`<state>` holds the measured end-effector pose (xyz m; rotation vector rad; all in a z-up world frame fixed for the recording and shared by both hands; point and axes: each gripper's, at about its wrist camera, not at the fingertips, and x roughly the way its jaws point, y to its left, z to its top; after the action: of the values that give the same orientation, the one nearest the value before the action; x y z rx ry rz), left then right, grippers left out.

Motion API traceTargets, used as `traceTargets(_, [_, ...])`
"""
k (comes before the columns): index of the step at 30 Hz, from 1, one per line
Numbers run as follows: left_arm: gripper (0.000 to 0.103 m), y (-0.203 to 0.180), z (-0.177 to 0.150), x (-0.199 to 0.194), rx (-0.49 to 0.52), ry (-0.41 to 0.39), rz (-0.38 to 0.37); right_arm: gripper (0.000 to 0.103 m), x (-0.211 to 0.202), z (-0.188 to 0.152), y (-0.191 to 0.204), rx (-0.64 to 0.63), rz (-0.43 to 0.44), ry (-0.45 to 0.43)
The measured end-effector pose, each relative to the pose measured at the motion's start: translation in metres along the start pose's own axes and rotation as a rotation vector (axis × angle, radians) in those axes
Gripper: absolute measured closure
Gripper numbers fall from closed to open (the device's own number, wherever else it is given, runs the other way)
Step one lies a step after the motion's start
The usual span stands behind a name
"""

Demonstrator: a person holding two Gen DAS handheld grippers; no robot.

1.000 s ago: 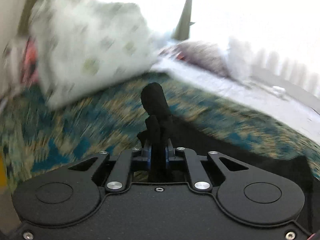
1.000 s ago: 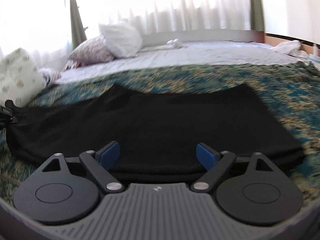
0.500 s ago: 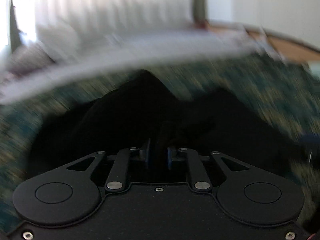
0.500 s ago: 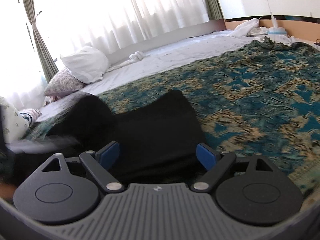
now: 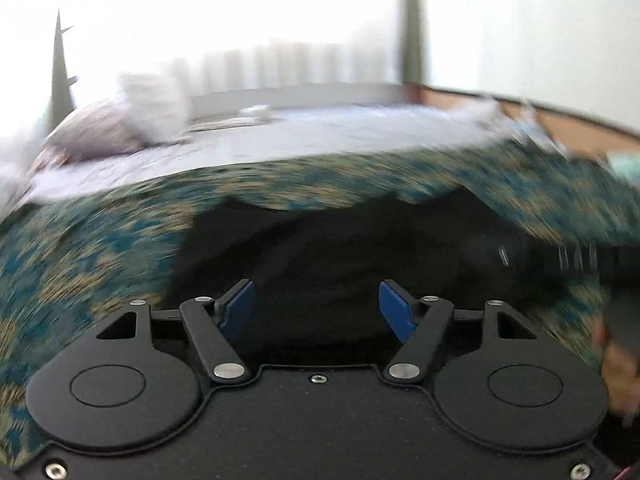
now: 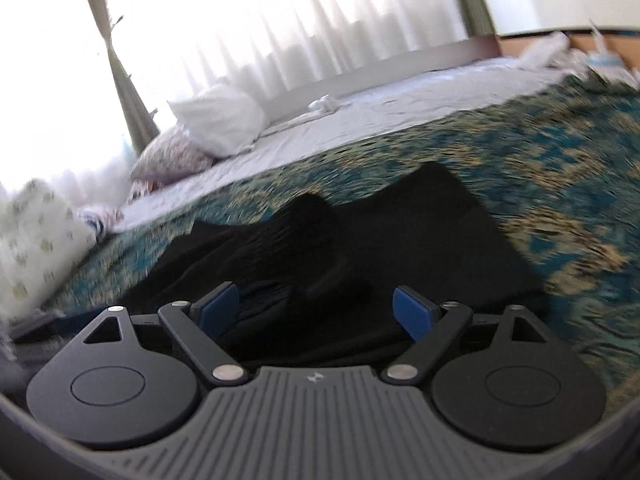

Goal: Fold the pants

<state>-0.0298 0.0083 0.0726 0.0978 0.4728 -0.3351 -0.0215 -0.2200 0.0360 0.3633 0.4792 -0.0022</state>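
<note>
Black pants (image 5: 340, 248) lie folded over on a teal and tan patterned bedspread (image 5: 80, 248). My left gripper (image 5: 318, 310) is open and empty, just above the near edge of the pants. In the right wrist view the pants (image 6: 380, 248) show as a rumpled folded stack with a raised hump at the back. My right gripper (image 6: 316, 310) is open and empty, low over the pants' near edge. The left wrist view is blurred by motion.
White pillows (image 6: 218, 120) and a floral pillow (image 6: 170, 158) lie at the head of the bed by a white curtain. A patterned white cushion (image 6: 36, 240) sits at the left. The other gripper's dark body (image 5: 580, 258) shows at the right of the left wrist view.
My left gripper carried a pinched end of the pants across over the rest, then opened and let go. The pants now lie folded shorter. My right gripper stayed open and swung its view.
</note>
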Motion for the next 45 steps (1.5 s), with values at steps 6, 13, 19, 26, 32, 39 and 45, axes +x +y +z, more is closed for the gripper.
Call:
traceTargets(6, [0.059,0.062,-0.004,0.013,-0.165,0.048,0.156,0.008,0.037,-0.001,0.031,-0.058,-0.136,0.044])
traceTargets(13, [0.063,0.074,-0.021,0.027,-0.185,0.083,0.17,0.034,0.066,0.011,0.035,-0.022,-0.185,0.088])
traceTargets(19, [0.066,0.07,-0.021,0.027,-0.193,0.066,0.149,0.056,0.056,0.021,0.024,0.019,-0.133,0.094])
traceTargets(26, [0.065,0.067,-0.029,0.036,-0.151,0.107,0.168,0.023,0.043,0.006,0.025,0.042,0.0,0.133])
traceTargets(32, [0.065,0.062,-0.031,0.037,-0.119,0.105,0.181,0.03,0.069,0.008,0.042,-0.016,-0.09,0.119])
traceTargets(39, [0.064,0.059,-0.026,0.036,-0.102,0.111,0.182,0.065,0.084,0.016,0.063,-0.138,-0.136,0.135])
traceTargets(45, [0.059,0.056,-0.003,0.016,-0.129,0.047,0.123,0.078,0.042,0.045,0.075,-0.237,-0.176,-0.064])
